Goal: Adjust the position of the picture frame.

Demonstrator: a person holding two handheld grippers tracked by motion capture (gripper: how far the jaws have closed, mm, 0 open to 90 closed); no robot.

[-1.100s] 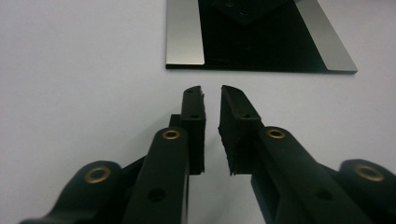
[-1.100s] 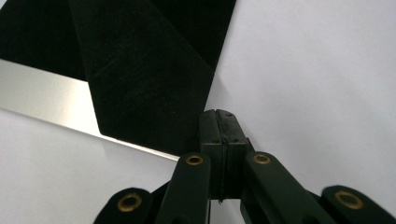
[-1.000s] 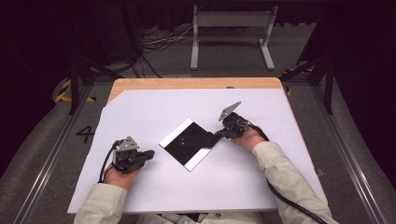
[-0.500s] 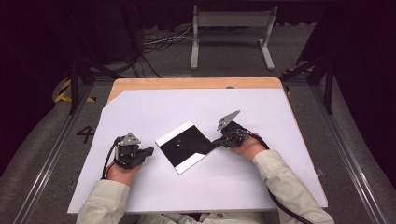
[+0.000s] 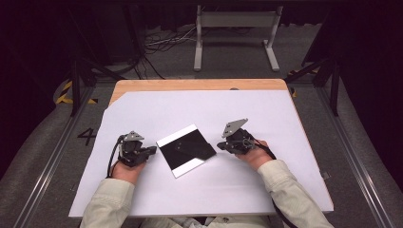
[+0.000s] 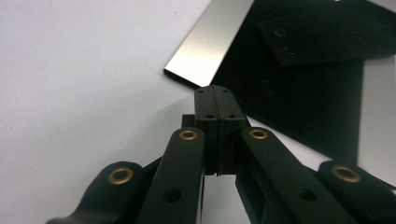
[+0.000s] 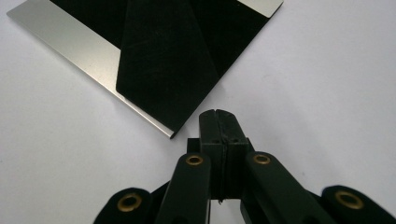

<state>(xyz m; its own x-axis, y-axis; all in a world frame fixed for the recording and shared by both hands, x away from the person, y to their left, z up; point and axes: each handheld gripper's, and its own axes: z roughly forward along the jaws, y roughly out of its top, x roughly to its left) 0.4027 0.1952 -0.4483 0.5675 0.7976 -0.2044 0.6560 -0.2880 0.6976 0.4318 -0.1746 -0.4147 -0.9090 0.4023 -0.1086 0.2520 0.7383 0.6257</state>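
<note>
Two tools lay low on the desk [image 5: 294, 118], one in each hand. The left tool [image 5: 153, 150] had its jaws pressed together with nothing between them, and so did the right tool [image 5: 220, 144]. A flat square plate [image 5: 186, 150] rested on the white sheet between them, black in the middle with a pale strip along two sides.

From the high view, the plate sat just beside the tip of the left tool and very near the tip of the right tool. I could not tell there whether the right tool touched it.

The left tool's own view showed more. The plate [image 6: 299, 88] lay just ahead of the shut tips [image 6: 216, 100] and to their right. A shiny silver strip ran along its near edge. A smaller black piece [image 6: 322, 35] with two little holes lay on top of it.

The right tool's own view showed the plate's corner [image 7: 173, 133] just ahead of the shut tips [image 7: 218, 122] and a bit to their left, with a thin gap of white sheet between. A long black flap [image 7: 163, 60] crossed the plate there.

A second before, the plate lay further to the right on the desk and was turned more like a diamond. Now it sat closer to the left tool. The right tool had come along with it toward the left. The left tool had stayed about where it was.
</note>
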